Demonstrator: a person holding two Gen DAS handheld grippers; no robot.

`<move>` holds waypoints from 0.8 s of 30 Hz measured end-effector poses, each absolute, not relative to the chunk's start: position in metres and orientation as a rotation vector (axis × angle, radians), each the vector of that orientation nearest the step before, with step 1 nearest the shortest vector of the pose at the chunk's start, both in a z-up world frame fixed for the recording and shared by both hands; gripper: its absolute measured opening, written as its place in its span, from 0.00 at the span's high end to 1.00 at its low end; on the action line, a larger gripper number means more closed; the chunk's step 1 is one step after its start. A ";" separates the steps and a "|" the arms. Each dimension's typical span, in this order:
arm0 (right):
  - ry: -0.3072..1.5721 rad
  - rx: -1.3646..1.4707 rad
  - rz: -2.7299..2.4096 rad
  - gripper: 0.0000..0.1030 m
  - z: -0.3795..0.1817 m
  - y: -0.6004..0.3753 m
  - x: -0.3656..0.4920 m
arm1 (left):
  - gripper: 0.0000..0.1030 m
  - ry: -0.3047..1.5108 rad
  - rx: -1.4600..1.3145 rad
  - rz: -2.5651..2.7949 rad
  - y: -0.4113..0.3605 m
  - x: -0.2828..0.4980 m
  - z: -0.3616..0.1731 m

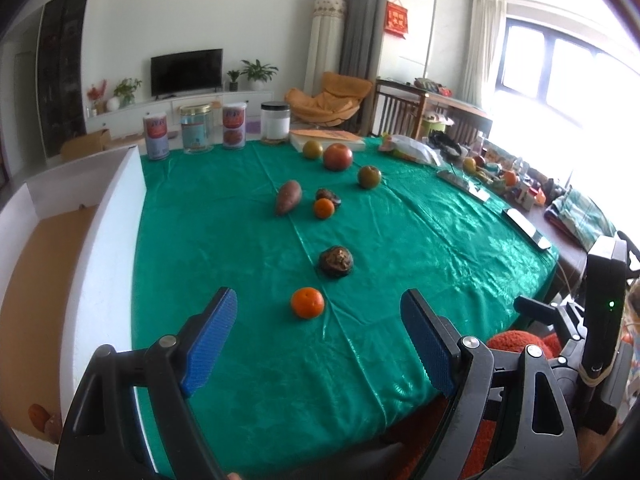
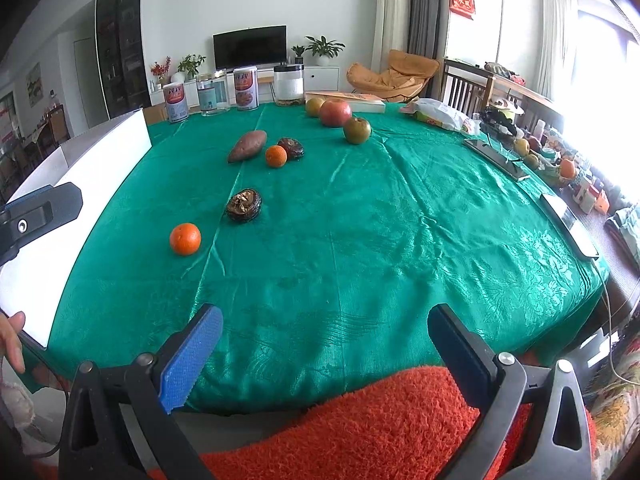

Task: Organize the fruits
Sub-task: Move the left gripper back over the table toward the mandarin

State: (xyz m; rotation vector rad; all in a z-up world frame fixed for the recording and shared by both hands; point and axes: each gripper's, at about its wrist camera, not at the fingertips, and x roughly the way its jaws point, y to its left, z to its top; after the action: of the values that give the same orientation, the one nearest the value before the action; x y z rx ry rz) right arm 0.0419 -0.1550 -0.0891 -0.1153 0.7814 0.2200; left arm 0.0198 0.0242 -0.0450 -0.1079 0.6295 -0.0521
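Observation:
On the green tablecloth lie a near mandarin, a dark wrinkled fruit, a sweet potato, a second mandarin beside another dark fruit, a red apple and two greenish-brown pears. My left gripper is open, its blue pads apart, just short of the near mandarin. My right gripper is open over the table's front edge, nothing between its fingers. The near mandarin lies far to its left.
A white box with a brown floor stands at the table's left; two small fruits lie in its near corner. Jars and cans and a book line the back edge. Clutter fills the right side. An orange fuzzy cushion lies below.

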 end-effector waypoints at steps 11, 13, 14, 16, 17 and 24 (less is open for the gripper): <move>0.775 -0.120 0.217 0.01 -0.089 -0.155 0.039 | 0.17 0.670 -0.165 -0.058 0.034 0.020 -0.049; 0.773 -0.118 0.219 0.01 -0.088 -0.155 0.039 | 0.17 0.687 -0.184 -0.055 0.038 0.021 -0.053; 0.773 -0.116 0.219 0.01 -0.088 -0.155 0.039 | 0.17 0.700 -0.192 -0.050 0.040 0.021 -0.056; 0.774 -0.113 0.221 0.01 -0.088 -0.156 0.039 | 0.17 0.734 -0.204 -0.045 0.043 0.026 -0.064; 0.775 -0.113 0.222 0.01 -0.088 -0.156 0.039 | 0.17 0.755 -0.209 -0.048 0.044 0.029 -0.069; 0.778 -0.110 0.224 0.01 -0.088 -0.157 0.039 | 0.17 0.944 -0.239 -0.105 0.042 0.074 -0.115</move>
State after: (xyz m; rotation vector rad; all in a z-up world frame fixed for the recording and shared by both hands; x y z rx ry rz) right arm 0.0388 -0.1569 -0.0882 -0.1103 0.7777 0.2236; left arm 0.0738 0.0419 -0.1154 -0.2387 0.9437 -0.1045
